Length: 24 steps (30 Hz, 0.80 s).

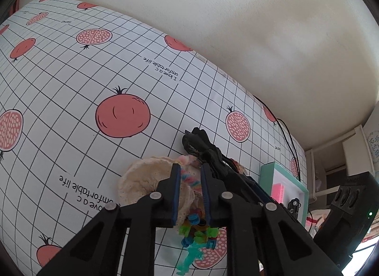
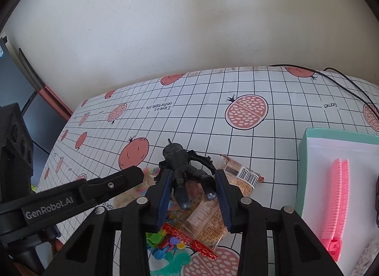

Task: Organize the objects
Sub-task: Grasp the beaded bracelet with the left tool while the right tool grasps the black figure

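1. We see a surface (image 2: 279, 138) covered by a white grid cloth printed with pink pomegranates, set against a pale wall.
2. Near its middle lies a small heap: a black toy figure (image 2: 183, 167) sprawled on top of a snack packet (image 2: 239, 176) with a barcode, a cream knitted cloth (image 1: 144, 178) with pastel trim to the left, and bright plastic toy pieces (image 1: 199, 231) at the near edge.
3. Our right gripper (image 2: 193, 197) hovers over the heap with its fingers apart, the toy figure's legs lying between the blue pads; they do not touch it.
4. Our left gripper (image 1: 190, 195) reaches in from the left, its fingers apart on either side of the pastel trim of the cloth; whether they touch it we cannot tell.
5. To the right, well apart from the heap, stands a teal box (image 2: 305, 157) holding a pink comb-like thing (image 2: 336, 195).
6. A black cable (image 2: 343, 81) runs along the far right edge.
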Tool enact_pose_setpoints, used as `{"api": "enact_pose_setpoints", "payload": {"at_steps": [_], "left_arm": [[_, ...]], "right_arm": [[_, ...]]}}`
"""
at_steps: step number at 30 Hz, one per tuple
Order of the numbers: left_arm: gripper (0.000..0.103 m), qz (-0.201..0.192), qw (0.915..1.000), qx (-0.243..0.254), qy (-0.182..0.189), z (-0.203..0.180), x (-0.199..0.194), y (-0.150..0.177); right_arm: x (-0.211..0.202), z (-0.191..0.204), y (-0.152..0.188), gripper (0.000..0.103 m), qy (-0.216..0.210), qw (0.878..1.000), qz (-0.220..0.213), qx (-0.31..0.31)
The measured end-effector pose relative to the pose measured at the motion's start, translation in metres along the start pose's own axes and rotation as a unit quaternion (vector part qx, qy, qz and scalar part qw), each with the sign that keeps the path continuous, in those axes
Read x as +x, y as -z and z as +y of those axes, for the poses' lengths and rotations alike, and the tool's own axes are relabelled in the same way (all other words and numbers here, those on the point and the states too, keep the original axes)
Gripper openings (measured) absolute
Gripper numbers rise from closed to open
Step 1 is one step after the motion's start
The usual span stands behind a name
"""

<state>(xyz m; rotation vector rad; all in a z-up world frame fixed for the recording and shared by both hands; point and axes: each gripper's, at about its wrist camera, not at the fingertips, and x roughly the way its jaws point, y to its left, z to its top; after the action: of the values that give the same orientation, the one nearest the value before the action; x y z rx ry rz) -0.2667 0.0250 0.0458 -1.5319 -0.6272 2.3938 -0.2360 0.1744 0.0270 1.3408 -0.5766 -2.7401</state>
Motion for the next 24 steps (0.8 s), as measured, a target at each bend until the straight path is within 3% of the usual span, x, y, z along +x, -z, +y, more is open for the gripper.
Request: {"api": "enact_pose_setpoints", "payload": {"at_steps": [18, 24], "left_arm": [[0.016, 0.007, 0.9996, -0.022, -0.018, 0.006, 0.014, 0.009], [0.009, 0.002, 0.9995, -0.02, -0.024, 0.005, 0.016, 0.012]], "right_arm": [[-0.001, -0.005, 0.001, 0.039, -0.004, 1.0, 0.004, 0.007], [-0.002, -0.006, 0.001, 0.039, -0.006, 1.0, 0.002, 0.011]]}}
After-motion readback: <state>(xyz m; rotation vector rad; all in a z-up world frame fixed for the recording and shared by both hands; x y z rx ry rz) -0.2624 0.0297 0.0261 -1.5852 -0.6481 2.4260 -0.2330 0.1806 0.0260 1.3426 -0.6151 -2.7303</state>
